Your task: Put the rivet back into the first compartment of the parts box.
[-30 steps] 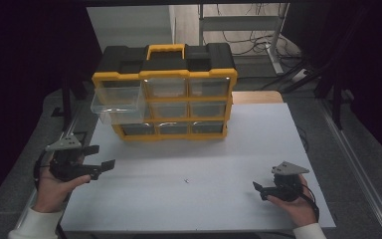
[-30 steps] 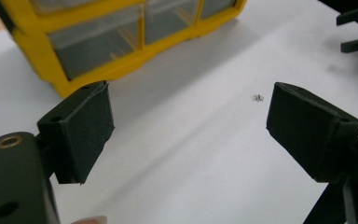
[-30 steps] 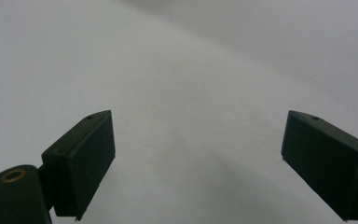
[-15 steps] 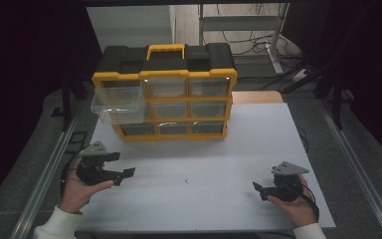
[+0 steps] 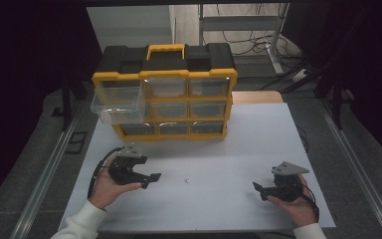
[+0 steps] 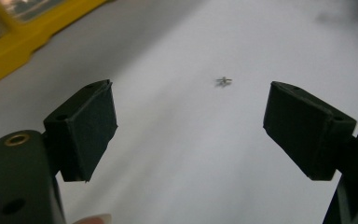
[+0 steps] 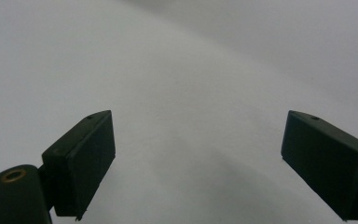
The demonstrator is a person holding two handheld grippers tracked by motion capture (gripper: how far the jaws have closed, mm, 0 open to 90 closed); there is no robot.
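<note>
A yellow-and-black parts organizer [image 5: 166,94] stands upright at the far side of the white table [image 5: 238,159], its carry handle [image 5: 165,49] on top and three rows of clear drawers facing the person. The top-left drawer [image 5: 117,104] is pulled out well past the cabinet's front and left edge; what any drawer holds is too small and dim to tell (the clear fronts show only grey).

Near the middle of the table lies a small metal part [image 5: 186,180], perhaps a screw, on its own, well apart from the organizer.

In the high view the left gripper [image 5: 151,178] is held in the left hand [image 5: 110,185] just left of the small part, its jaws pointing toward it. The right gripper [image 5: 258,188] sits low in the right hand [image 5: 293,201] near the table's right front corner, pointing inward.

The left gripper view gives what the high view cannot: its two black jaws are spread wide, empty, with the small part [image 6: 223,81] lying on the table beyond the gap, and the organizer's yellow base [image 6: 23,44] at the upper left. The right gripper view shows its jaws likewise spread wide and holding nothing, over bare white tabletop [image 7: 191,70].
</note>
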